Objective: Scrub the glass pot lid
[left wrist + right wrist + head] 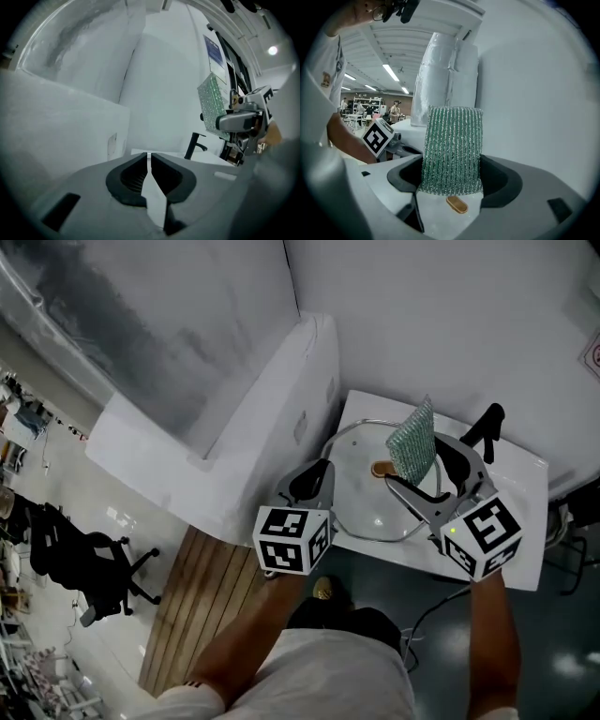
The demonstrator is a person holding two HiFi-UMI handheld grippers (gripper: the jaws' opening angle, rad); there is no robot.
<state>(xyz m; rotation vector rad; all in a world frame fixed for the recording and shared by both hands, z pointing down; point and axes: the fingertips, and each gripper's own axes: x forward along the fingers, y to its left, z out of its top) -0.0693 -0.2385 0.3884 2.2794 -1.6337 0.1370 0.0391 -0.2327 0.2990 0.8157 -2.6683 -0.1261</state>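
Two grippers meet over the white counter in the head view. The glass pot lid lies flat on the counter's left half, close to its near edge. It sits dome up with its brown knob on top. The knob is oblong, its long axis running across the picture. Only this view gives me the lid's whole round outline. My left gripper sits at the counter's left edge, tips just beside the lid's rim. My right gripper hangs over the lid's right side, clamped on a green scouring pad that stands up out of it. A black faucet rises at the far edge, toward the right corner.

From the left gripper view, I see the left tongs pressed together with nothing between them. Beyond them stands the faucet, and the pad shows from the side.

From the right gripper view, the tongs pinch the pad by its lower end, its long axis and ribs upright. The knob lies slantwise just below. The left gripper's marker cube faces me.
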